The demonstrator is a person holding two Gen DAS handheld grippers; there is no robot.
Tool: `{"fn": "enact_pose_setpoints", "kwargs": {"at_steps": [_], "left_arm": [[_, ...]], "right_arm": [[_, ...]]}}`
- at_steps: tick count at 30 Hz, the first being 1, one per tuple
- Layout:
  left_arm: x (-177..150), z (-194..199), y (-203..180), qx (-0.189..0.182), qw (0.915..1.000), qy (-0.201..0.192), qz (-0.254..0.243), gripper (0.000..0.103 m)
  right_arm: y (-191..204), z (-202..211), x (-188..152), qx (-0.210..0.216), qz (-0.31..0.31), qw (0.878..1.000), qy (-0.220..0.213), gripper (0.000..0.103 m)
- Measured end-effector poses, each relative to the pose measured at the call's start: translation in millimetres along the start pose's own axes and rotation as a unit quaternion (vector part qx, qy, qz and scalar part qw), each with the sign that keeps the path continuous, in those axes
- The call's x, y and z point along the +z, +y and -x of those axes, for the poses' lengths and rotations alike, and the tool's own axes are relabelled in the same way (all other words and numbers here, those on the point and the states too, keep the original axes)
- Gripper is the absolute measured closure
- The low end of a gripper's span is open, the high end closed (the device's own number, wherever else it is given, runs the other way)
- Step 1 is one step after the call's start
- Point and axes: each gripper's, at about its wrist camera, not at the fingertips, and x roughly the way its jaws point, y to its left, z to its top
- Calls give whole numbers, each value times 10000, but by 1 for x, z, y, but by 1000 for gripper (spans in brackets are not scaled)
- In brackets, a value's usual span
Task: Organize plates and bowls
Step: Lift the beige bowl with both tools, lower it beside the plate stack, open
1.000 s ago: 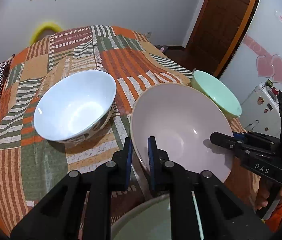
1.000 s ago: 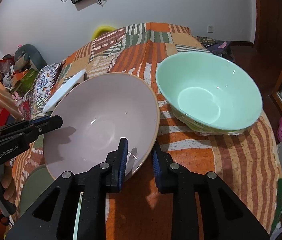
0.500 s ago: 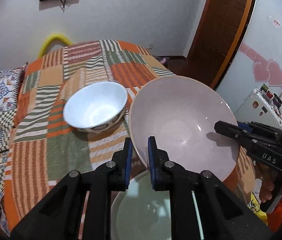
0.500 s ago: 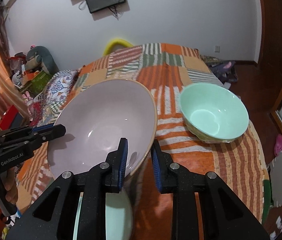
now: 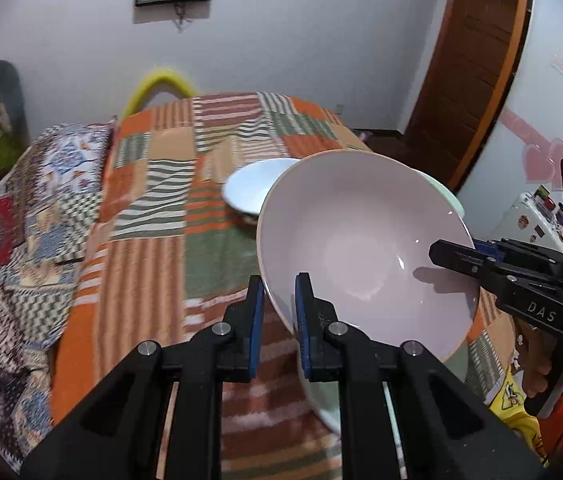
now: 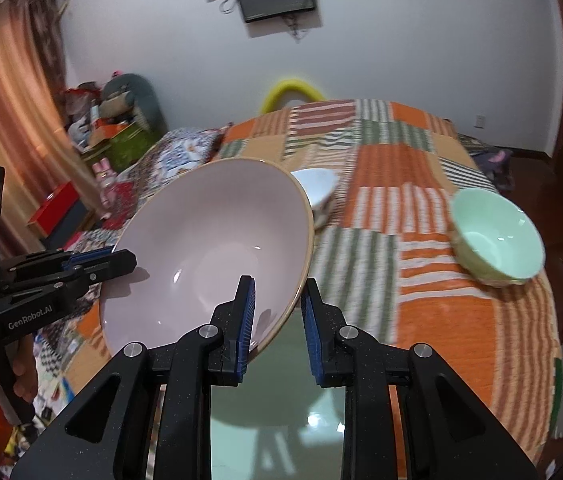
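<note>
Both grippers hold a large pale pink bowl (image 5: 361,240) by opposite rims, lifted and tilted above the patchwork cloth. My left gripper (image 5: 279,300) is shut on its near-left rim; my right gripper (image 6: 277,308) is shut on its right rim and shows in the left wrist view (image 5: 465,260). The pink bowl also fills the right wrist view (image 6: 209,248). A white bowl (image 5: 253,188) (image 6: 317,184) stands behind it. A mint green bowl (image 6: 497,236) stands at the right. A pale green plate (image 6: 281,392) lies below the grippers.
The table wears a striped orange and green patchwork cloth (image 5: 153,240). A patterned pillow (image 5: 69,168) lies at its left. A brown door (image 5: 469,60) and a white fridge (image 5: 537,216) stand at the right. Clutter and a curtain (image 6: 5,120) are at far left.
Both grippers have lifted the pink bowl higher and pulled back from the table. The white and mint bowls look smaller and farther away. The pale green plate has come into view beneath.
</note>
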Motion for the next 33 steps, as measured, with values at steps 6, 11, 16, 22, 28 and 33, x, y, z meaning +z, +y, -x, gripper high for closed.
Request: {"fn": "enact_pose_setpoints", "kwargs": {"at_steps": [6, 11, 16, 22, 28, 33], "left_arm": [[-19, 31, 34, 190, 9991, -126, 370, 89], [-33, 49, 62, 384, 9971, -196, 634, 89], [-50, 53, 84, 494, 9953, -97, 833, 89], [-76, 45, 103, 522, 9926, 146, 1085, 89], [-96, 29, 114, 483, 9899, 407, 1267, 89], [-112, 15, 121, 443, 9871, 612, 1414, 89]], "right_arm": [[34, -14, -2, 294, 241, 9992, 145, 82], [62, -27, -8, 523, 429, 9972, 320, 82], [83, -42, -17, 676, 547, 9948, 536, 82], [97, -58, -32, 737, 622, 9917, 845, 82], [104, -70, -42, 711, 636, 9892, 1112, 82], [106, -82, -49, 680, 653, 9867, 1322, 82]]}}
